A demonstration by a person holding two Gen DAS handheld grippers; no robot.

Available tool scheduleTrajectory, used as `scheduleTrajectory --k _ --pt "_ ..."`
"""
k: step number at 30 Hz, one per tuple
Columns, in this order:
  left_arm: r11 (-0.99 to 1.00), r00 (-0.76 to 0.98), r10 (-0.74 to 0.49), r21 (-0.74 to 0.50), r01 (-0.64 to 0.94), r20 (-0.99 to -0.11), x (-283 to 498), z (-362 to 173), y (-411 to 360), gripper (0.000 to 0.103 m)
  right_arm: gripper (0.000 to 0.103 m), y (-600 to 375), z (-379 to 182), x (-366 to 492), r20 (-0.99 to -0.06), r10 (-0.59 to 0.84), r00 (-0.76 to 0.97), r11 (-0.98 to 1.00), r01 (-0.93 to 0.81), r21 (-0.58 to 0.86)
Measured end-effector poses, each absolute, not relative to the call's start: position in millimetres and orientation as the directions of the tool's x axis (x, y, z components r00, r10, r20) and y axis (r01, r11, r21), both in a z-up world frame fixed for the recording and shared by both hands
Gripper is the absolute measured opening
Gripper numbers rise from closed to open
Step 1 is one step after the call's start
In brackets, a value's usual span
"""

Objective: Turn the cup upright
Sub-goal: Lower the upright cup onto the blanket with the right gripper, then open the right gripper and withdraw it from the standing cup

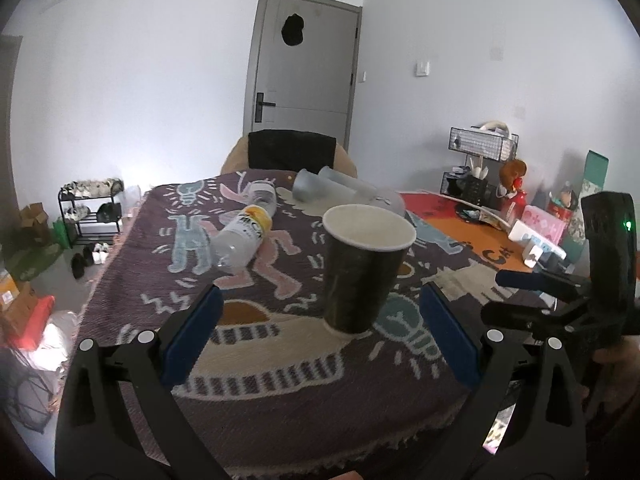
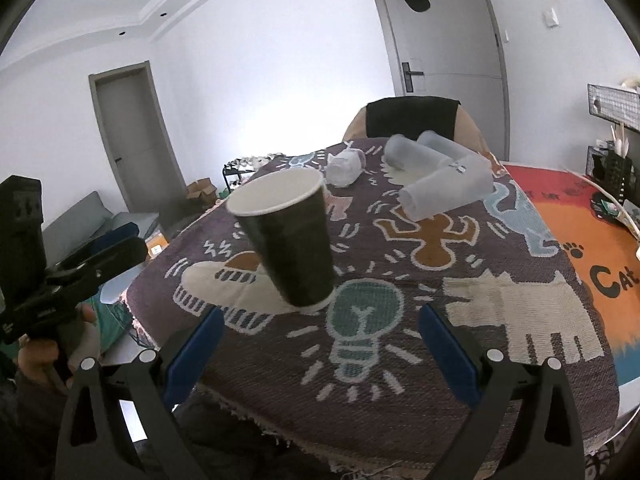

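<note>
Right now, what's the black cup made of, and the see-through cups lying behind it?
The black cup looks like paper: matte dark outside, white inside, with a thin rolled rim. The see-through cups look like frosted plastic: cloudy, pale and smooth. I can't be sure of either.

- The dark paper cup (image 1: 366, 268) stands upright on the blanket-covered desk (image 1: 280, 392), with bare blanket all around its base
- Both the left gripper (image 1: 320, 336) and right gripper (image 2: 320, 344) sit spread wide on the near side, nothing between their fingers
- Behind the cup, a lying plastic bottle (image 1: 242, 238) and toppled frosted cups (image 2: 444, 192) crowd the far half
- Boxes (image 1: 536, 236) line the right edge
</note>
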State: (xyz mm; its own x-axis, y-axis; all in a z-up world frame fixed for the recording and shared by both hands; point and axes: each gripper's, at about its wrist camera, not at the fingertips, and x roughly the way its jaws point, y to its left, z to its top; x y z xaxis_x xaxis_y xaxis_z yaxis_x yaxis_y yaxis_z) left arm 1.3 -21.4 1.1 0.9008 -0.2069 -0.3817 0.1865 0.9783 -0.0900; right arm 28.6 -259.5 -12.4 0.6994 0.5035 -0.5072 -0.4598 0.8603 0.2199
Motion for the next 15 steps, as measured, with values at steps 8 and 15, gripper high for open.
scheduleTrajectory --k 8,15 --pt "0.983 0.911 -0.184 -0.092 0.161 -0.368 -23 1 -11 0.097 0.095 -251 0 9 -0.455 0.483 0.748 0.871 -0.462 0.165" --pt "0.985 0.909 -0.17 -0.067 0.157 -0.38 -28 -5 -11 0.097 0.095 -252 -6 5 -0.487 0.475 0.733 0.873 -0.46 0.159"
